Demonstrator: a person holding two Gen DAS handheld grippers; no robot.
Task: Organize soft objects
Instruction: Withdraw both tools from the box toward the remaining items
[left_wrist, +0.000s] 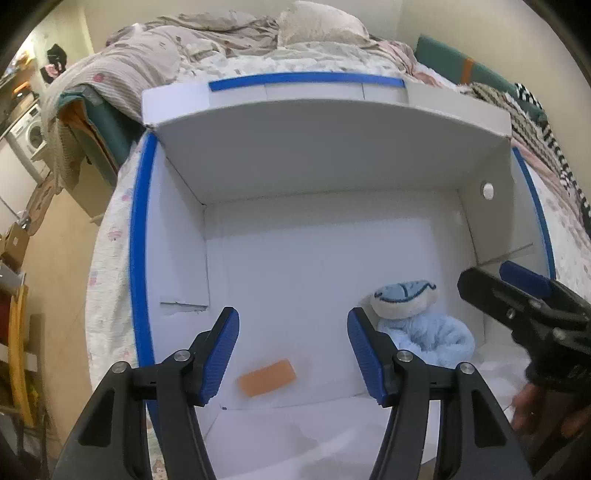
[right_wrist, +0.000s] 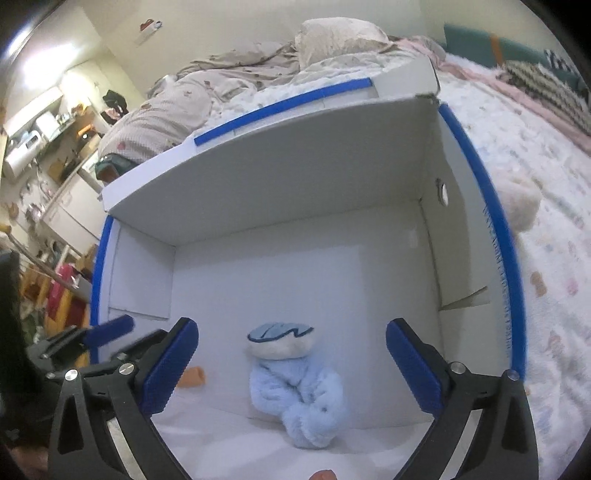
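We are working over a large white cardboard box with blue tape along its rims, which sits open on a bed covered in a pale printed sheet. A fluffy light-blue plush toy with a cream head and a blue cap already lies inside the box, on the floor near the right-hand wall. A small flat orange rectangular sponge lies on the box floor too, to the left of the toy and apart from it. Our left gripper hangs above the box floor with its blue-padded jaws spread and nothing between them; the sponge is just below and ahead of it. Our right gripper is also spread wide and empty, hovering over the plush toy without touching it — the toy shows in the gap between the fingers.

We judge that the toy has been placed in the box and that we are between pickups. Outside the box, by its right rim, a cream fuzzy soft object rests on the sheet, though blur hides what it is. The next move likely calls for lifting the right gripper clear of the wall, swinging it over the taped rim and closing gently on that fuzzy thing — soft pile compresses, so a deep bite would hold best
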